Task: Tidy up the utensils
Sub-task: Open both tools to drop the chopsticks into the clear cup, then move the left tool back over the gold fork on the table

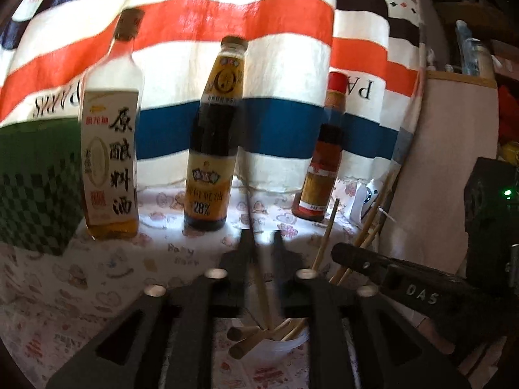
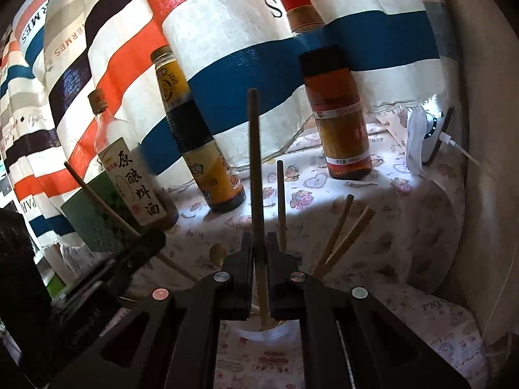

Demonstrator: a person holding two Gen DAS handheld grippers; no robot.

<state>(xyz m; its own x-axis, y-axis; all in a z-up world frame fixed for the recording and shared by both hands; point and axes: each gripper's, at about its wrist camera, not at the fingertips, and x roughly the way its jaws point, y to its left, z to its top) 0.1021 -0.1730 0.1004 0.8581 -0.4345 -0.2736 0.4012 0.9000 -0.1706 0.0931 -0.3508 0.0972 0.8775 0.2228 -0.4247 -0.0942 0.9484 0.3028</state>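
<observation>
A clear plastic cup (image 1: 292,345) (image 2: 279,334) sits on the patterned tablecloth right below both grippers, and several wooden chopsticks (image 1: 326,233) (image 2: 281,207) lean out of it. My left gripper (image 1: 262,236) is open, a small gap either side of one chopstick (image 1: 264,298) that runs down into the cup. My right gripper (image 2: 258,240) is shut on an upright dark-tipped chopstick (image 2: 254,162) whose lower end is in the cup. Each gripper also appears at the edge of the other's view, close beside it.
Three sauce bottles stand behind the cup: a cooking wine bottle (image 1: 110,149) (image 2: 136,178), a dark bottle (image 1: 215,149) (image 2: 194,129) and a red-capped bottle (image 1: 324,152) (image 2: 340,113). A green checkered box (image 1: 32,188) is at the left. A striped cloth (image 1: 227,9) hangs behind. A white device (image 2: 428,136) with a cable sits at the right.
</observation>
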